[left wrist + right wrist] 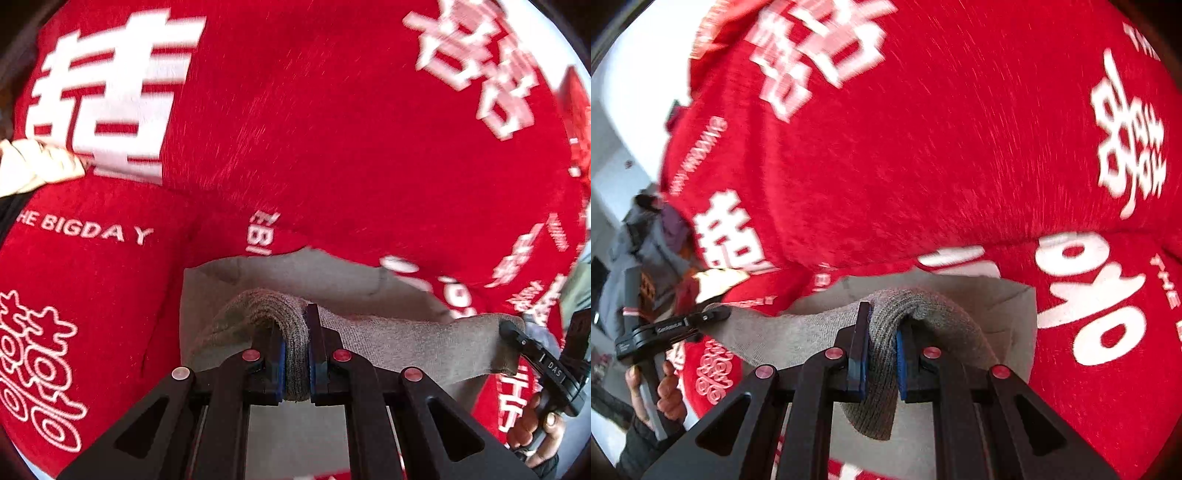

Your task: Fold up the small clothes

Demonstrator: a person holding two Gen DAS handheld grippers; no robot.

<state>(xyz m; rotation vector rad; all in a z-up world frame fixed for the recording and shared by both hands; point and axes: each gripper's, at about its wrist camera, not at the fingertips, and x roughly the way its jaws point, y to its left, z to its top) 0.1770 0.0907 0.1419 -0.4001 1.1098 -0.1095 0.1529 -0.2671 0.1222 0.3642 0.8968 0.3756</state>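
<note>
grey cloth [406,343] held over red blanket [332,147]
left gripper [295,354] and right gripper [881,358] both clamp it; cream cloth [33,166] at nine o'clock.

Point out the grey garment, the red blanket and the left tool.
grey garment [406,339]: left wrist view, stretched edge between the tools.
red blanket [314,129]: left wrist view, plain red middle.
left tool [295,354]: left wrist view, between its fingertips, clamped on cloth.

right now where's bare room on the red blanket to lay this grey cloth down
Ahead of both grippers, the plain red stretch of blanket between the big white characters is bare. Crowded at its left edge: a cream garment. The grey cloth hangs between both grippers.
</note>
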